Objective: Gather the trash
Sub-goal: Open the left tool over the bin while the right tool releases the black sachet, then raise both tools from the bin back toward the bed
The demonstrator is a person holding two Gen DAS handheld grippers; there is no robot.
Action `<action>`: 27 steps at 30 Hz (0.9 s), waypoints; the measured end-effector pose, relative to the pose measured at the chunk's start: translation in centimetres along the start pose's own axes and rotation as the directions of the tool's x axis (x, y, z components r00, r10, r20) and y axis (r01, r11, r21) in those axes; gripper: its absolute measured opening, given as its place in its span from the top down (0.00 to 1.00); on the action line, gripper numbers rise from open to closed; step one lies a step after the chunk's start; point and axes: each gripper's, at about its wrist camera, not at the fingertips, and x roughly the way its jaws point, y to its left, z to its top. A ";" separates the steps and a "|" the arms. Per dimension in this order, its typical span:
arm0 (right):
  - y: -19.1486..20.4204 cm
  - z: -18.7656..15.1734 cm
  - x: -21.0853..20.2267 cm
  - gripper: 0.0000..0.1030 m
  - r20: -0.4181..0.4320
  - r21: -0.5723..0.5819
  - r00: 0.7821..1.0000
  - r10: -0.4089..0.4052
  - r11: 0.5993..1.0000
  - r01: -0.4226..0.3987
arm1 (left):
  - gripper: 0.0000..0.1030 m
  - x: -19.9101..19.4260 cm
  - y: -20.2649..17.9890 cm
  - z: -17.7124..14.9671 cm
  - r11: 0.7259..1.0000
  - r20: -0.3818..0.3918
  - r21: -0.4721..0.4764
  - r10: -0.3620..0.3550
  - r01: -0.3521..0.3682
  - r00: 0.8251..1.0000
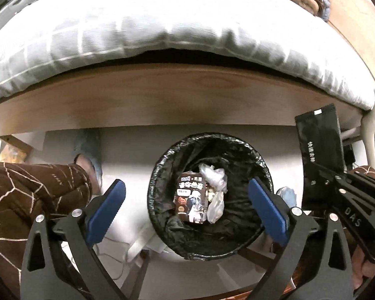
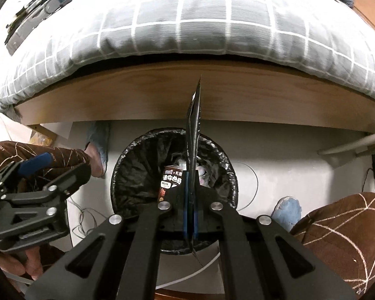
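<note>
Wide apart and empty, my left tongs point(image 1: 186, 210) hang over the bin point(image 1: 160, 225) so the box point(image 1: 191, 200) lies inside, while my right tongs point(image 2: 190, 207), at three o'clock, pinch the black pack point(image 2: 193, 135) above it to drop.

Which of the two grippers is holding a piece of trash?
The right gripper: it pinches the black packet, while the left gripper is open and empty.
</note>
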 end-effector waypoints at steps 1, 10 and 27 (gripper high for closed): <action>0.3 0.1 0.2 0.98 -0.002 -0.006 1.000 0.000 1.000 0.000 | 0.06 -0.2 0.2 -0.1 1.000 0.005 -0.002 -0.003 0.003 1.000; 2.5 0.2 1.3 0.95 -0.013 -0.053 1.000 0.014 0.998 -0.015 | 0.06 -0.4 1.7 -0.5 1.000 -0.006 -0.012 0.008 -0.008 1.000; 2.0 0.4 1.0 0.44 0.018 -0.011 1.000 -0.006 1.000 0.006 | 0.06 -0.3 1.5 -0.3 1.000 -0.010 -0.004 0.006 -0.006 1.000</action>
